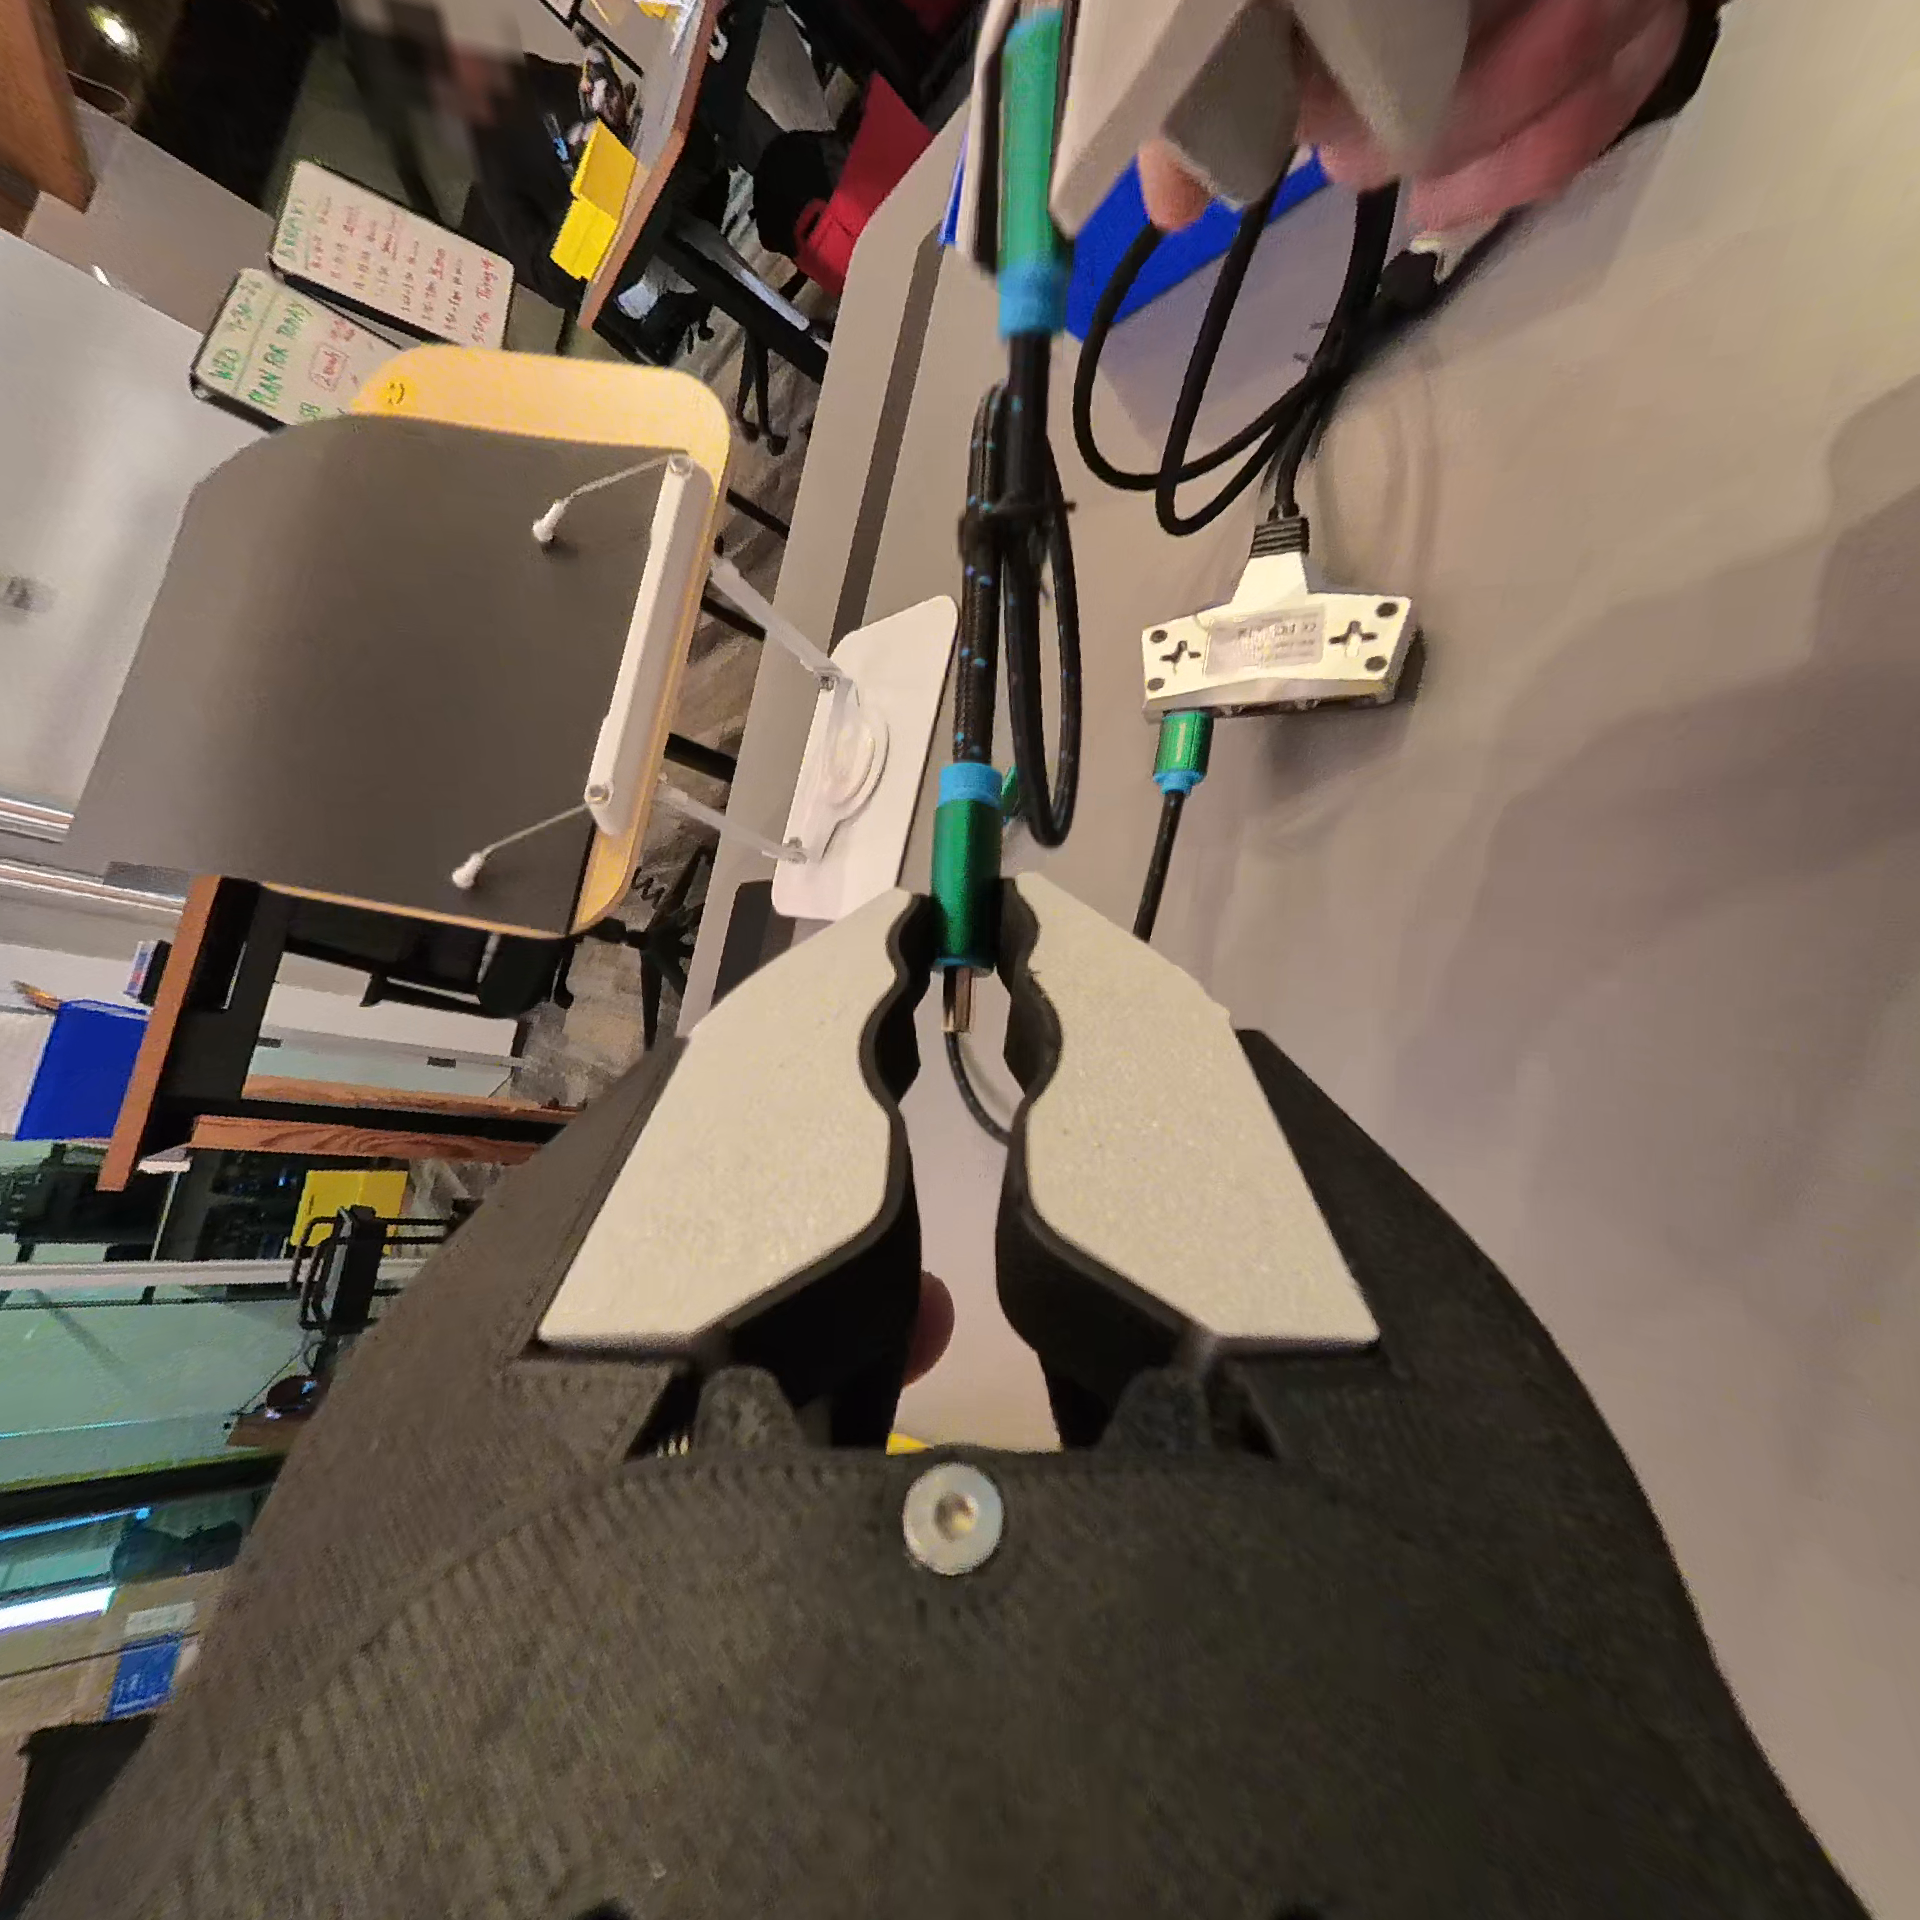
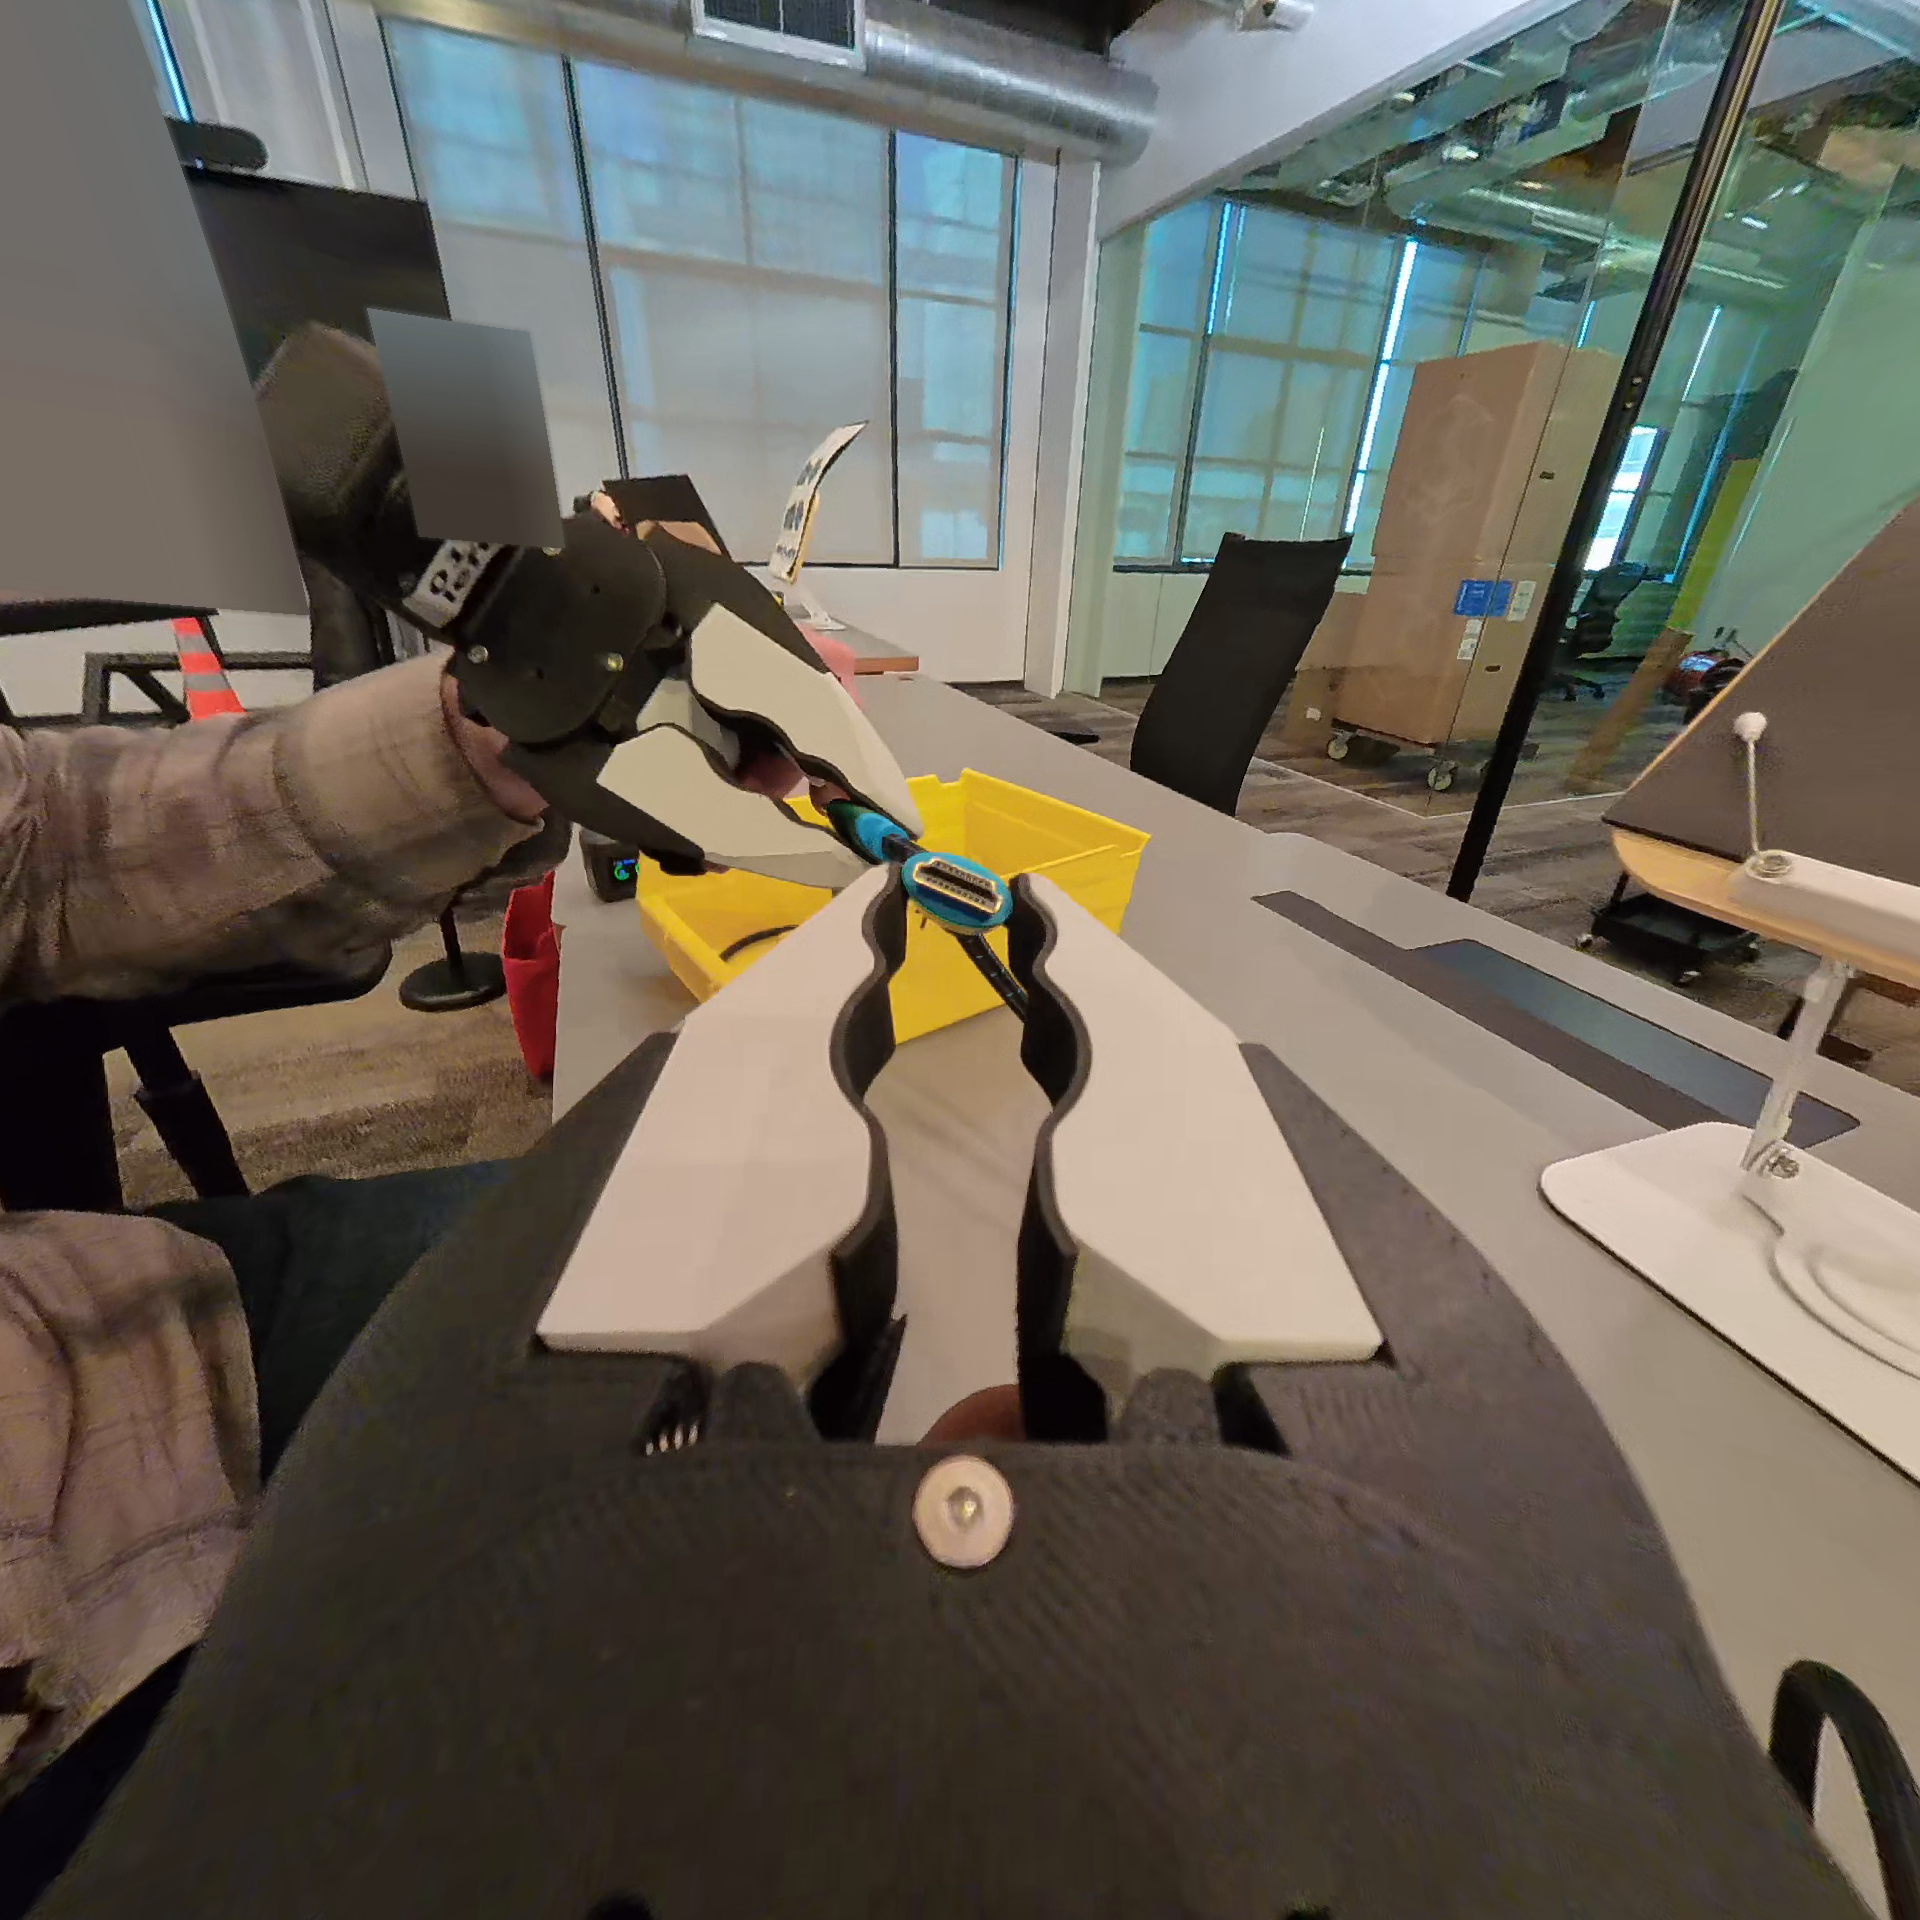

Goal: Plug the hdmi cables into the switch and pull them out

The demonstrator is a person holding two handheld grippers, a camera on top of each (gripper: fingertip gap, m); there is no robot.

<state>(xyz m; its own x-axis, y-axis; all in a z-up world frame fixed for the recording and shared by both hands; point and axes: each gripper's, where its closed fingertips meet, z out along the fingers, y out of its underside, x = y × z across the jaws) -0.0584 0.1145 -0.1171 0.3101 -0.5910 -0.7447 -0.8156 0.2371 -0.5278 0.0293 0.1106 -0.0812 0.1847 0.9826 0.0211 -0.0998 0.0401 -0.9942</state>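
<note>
Left gripper (image 1: 961, 940) fingers pinch one green HDMI plug (image 1: 966, 868). Beyond lies one switch (image 1: 1278, 655) on the grey surface (image 1: 1610, 935), a second green plug (image 1: 1181, 746) in it.

Right gripper (image 2: 956, 899) fingers clamp one blue-rimmed plug (image 2: 956, 891); one yellow bin (image 2: 1039, 842) stands behind.

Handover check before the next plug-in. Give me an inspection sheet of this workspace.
Surface: grey table.
Job's things: switch lying on table, inserted plug in one port.
Clutter: yellow bin, blue bin, white stand.
Grippers: left gripper shut on left plug; right gripper shut on right plug.
Cables: black cables looped beside switch.
Surroundings: chair, boxes, windows.
</note>
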